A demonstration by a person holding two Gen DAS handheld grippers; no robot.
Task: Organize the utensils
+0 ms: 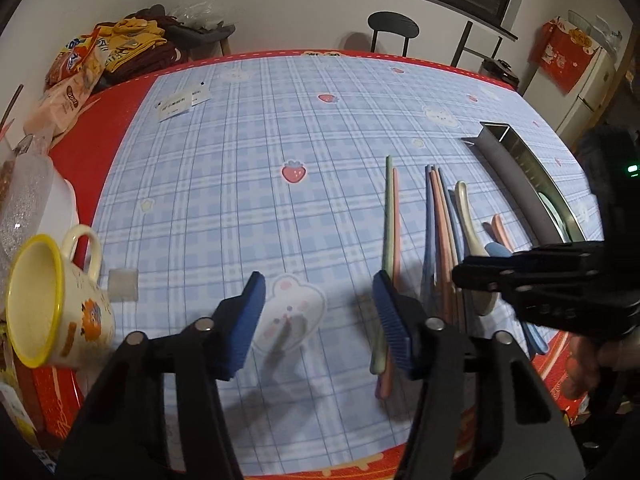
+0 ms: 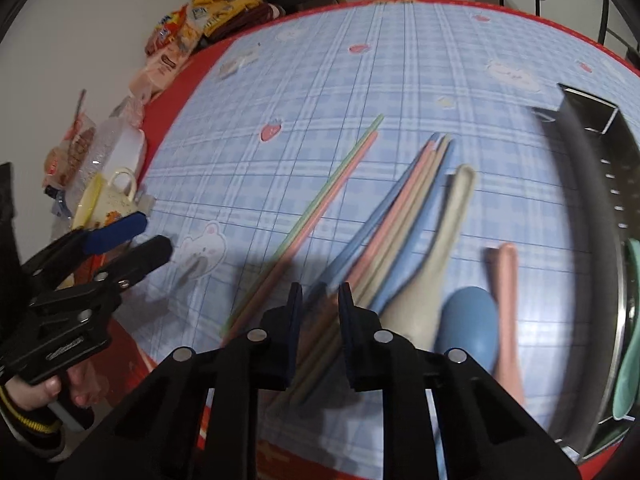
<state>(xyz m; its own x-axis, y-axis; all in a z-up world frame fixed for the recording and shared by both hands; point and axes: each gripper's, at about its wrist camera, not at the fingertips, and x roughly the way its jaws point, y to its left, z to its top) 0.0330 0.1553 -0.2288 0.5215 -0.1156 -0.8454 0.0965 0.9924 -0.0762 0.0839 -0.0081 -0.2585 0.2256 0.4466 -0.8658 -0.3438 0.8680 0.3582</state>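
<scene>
A green and a pink chopstick [image 1: 390,216] [image 2: 320,204] lie side by side on the blue plaid cloth. Right of them lies a bundle of blue, pink and beige chopsticks [image 1: 440,224] [image 2: 392,224], then a beige spoon [image 1: 470,232] [image 2: 432,280], a blue spoon [image 2: 472,328] and a pink spoon [image 2: 506,300]. A metal utensil holder [image 1: 516,168] [image 2: 600,208] lies on its side at the right with a green spoon [image 2: 632,344] inside. My left gripper [image 1: 320,316] is open and empty, left of the green-pink pair. My right gripper [image 2: 320,336] is partly open above the bundle's near ends, holding nothing.
A yellow-rimmed mug [image 1: 48,296] lies tipped at the left edge beside a plastic container [image 1: 32,200]. Snack bags [image 1: 76,76] and folded clothes [image 1: 136,40] sit at the far left corner. Paper tags [image 1: 180,102] lie on the cloth. A black stool [image 1: 394,30] stands behind the table.
</scene>
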